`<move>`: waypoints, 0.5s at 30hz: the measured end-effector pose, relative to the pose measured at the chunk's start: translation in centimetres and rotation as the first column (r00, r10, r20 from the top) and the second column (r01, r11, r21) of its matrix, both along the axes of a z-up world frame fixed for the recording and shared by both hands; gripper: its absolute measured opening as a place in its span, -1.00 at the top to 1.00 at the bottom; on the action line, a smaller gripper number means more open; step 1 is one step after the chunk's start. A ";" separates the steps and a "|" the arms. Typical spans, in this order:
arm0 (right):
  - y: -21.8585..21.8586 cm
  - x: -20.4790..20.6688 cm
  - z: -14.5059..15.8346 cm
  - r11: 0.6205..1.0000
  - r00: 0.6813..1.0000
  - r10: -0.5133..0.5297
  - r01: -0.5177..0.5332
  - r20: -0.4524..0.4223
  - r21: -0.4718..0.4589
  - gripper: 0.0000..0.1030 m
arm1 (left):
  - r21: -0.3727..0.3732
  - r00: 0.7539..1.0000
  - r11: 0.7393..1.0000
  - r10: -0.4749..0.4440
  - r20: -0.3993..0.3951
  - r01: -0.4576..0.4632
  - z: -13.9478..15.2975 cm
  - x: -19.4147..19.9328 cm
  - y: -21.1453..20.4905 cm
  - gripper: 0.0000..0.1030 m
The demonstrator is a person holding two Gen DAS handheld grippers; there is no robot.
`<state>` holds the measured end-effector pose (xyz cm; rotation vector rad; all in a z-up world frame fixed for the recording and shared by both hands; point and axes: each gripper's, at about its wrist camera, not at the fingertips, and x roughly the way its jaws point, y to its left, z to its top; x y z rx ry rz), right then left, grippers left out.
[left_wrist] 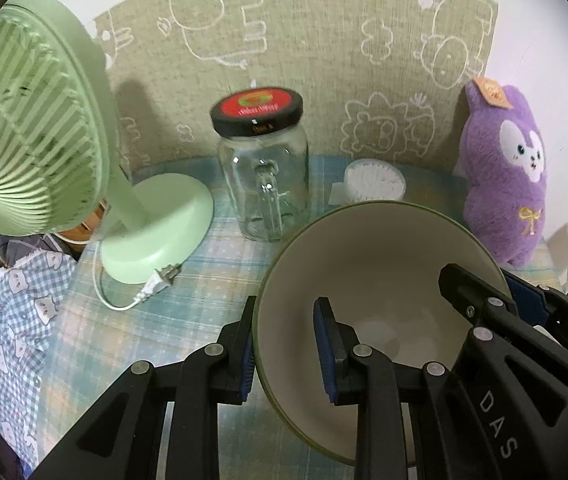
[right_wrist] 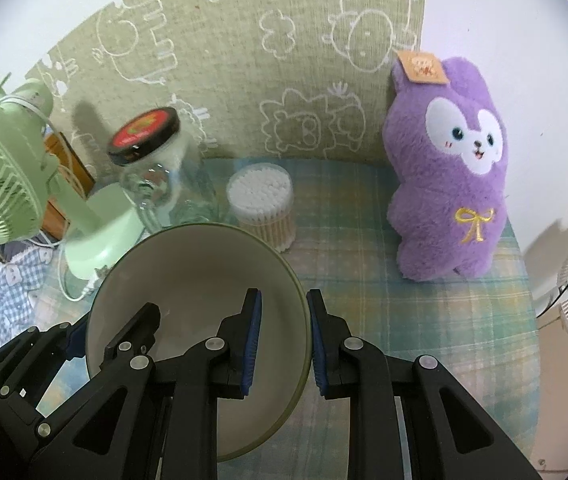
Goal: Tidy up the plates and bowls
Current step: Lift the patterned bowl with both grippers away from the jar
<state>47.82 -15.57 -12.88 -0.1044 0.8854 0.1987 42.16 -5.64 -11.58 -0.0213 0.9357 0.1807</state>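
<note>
Bowl [left_wrist: 368, 280], round, cream inside with an olive-green outside, hangs tilted above the plaid-clothed surface [right_wrist: 404, 320], pinched at opposite rims by the left hand-held gripper [left_wrist: 284, 350] and the right hand-held gripper [right_wrist: 284, 344]. Beyond the bowl stand a black-lidded clear glass jar [left_wrist: 263, 176], a tub of cotton swabs [right_wrist: 261, 204], a pale green fan [left_wrist: 31, 140] and a purple plush rabbit [right_wrist: 448, 176].

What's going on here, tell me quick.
A person has a hand-held gripper in each hand, and both are clamped on one bowl. The left hand-held gripper pinches the rim on one side, one finger inside and one outside; the right hand-held gripper does the same on the opposite side. The bowl is empty and tilted. Behind it stand a jar, a fan and a plush toy.
</note>
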 end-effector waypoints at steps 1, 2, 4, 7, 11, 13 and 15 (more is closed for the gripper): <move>0.1 -0.3 0.3 1.000 1.000 0.001 -0.001 0.004 0.000 0.49 | 0.000 1.000 1.000 0.002 0.007 -0.002 0.5 -0.4 0.0 0.52; 0.2 -0.8 0.8 1.000 1.000 0.002 -0.002 0.010 0.000 0.49 | -0.001 1.000 1.000 0.000 0.010 0.000 0.9 -0.6 0.1 0.52; 0.2 -1.5 1.5 1.000 1.000 0.000 0.000 0.013 0.001 0.49 | 0.000 1.000 1.000 -0.001 0.014 0.001 1.5 -1.2 0.2 0.52; 0.2 -2.8 2.3 1.000 1.000 -0.007 0.007 0.019 0.003 0.49 | 0.001 1.000 1.000 -0.009 0.025 0.009 2.7 -2.4 0.1 0.52; 0.1 -4.9 3.6 1.000 0.999 -0.013 0.013 0.030 0.001 0.49 | 0.002 0.999 1.000 -0.020 0.032 0.020 3.8 -4.0 0.3 0.52; 0.1 -6.1 4.3 1.000 0.999 -0.019 0.019 0.034 0.003 0.49 | 0.005 0.999 1.000 -0.027 0.036 0.027 4.5 -5.0 0.4 0.52; 0.2 -6.8 4.8 1.000 0.999 -0.022 0.022 0.038 0.003 0.49 | 0.005 0.999 0.999 -0.032 0.040 0.032 5.1 -5.8 0.4 0.52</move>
